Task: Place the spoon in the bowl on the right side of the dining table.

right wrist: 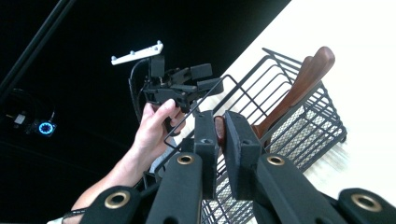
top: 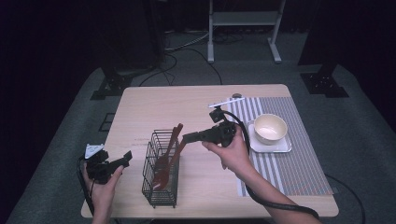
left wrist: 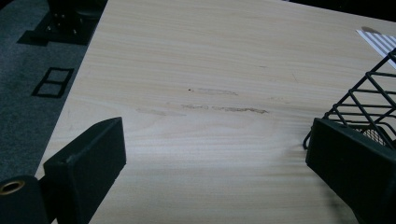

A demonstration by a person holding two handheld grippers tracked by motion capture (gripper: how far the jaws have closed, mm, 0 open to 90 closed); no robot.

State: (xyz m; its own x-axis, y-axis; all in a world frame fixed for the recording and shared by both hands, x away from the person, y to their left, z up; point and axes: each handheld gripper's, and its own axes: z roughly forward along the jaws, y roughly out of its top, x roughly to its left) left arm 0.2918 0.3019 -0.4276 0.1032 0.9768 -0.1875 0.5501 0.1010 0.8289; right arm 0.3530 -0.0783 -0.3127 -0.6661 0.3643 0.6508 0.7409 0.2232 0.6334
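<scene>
A black wire basket (top: pixel 161 186) stands near the table's front left with wooden utensils (top: pixel 173 137) leaning in it. My right gripper (top: pixel 186 138) comes in from the right at the basket's top rim, shut on the handle end of one wooden utensil (top: pixel 177 151). In the right gripper view that brown handle (right wrist: pixel 218 131) is pinched between the pads of my right gripper (right wrist: pixel 222 133), while other wooden handles (right wrist: pixel 303 79) rise from the basket (right wrist: pixel 308 130). My left gripper (top: pixel 122 160) is held at the table's left front edge, open and empty. In its own view my left gripper (left wrist: pixel 215 154) has wide-apart jaws beside the basket (left wrist: pixel 369 93).
A cream bowl (top: pixel 270 128) sits on a white square plate (top: pixel 280 147) on a striped placemat (top: pixel 289 168) at the right. A white strip (top: pixel 225 102) lies at the mat's far edge. Bare wood (left wrist: pixel 210 70) lies left of the basket. The other hand and left gripper (right wrist: pixel 182 84) show beyond the basket.
</scene>
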